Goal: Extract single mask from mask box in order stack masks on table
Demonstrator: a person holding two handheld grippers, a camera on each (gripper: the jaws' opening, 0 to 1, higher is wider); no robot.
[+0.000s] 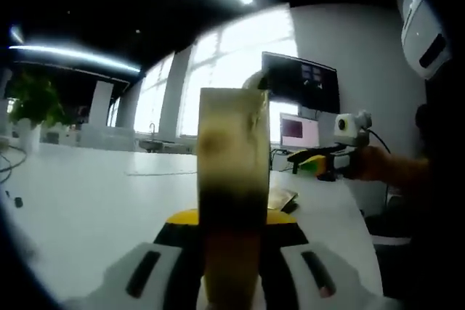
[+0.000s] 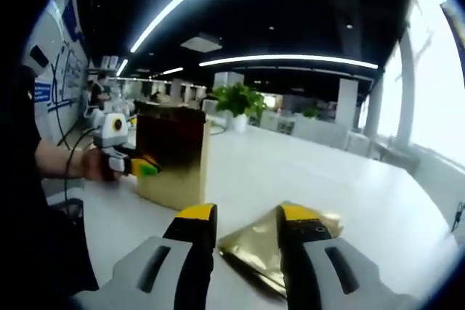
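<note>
The left gripper (image 1: 231, 270) has its fingers closed tight on the tall gold shiny mask box (image 1: 234, 194). The box stands up between the yellow-tipped fingers and hides the middle of the left gripper view. In the right gripper view the same left gripper (image 2: 138, 166) grips the near edge of the mask box (image 2: 173, 152), which stands upright on the white table (image 2: 305, 172).

The right gripper (image 2: 245, 252) has its fingers a little way apart. Between them lies a flat gold foil mask packet (image 2: 254, 252) on the table. The pictures do not show if the fingers touch the packet or just hang over it. In the left gripper view the right gripper (image 1: 314, 163) shows at the far right, with a person's hand (image 1: 378, 165) behind it, and the gold packet (image 1: 282, 198) lies on the table (image 1: 94, 201) just below it.

Farther off in the left gripper view are two lit screens (image 1: 299, 81) and bright windows (image 1: 218, 70). In the right gripper view a green plant in a white pot (image 2: 238, 103) stands at the far end of the table.
</note>
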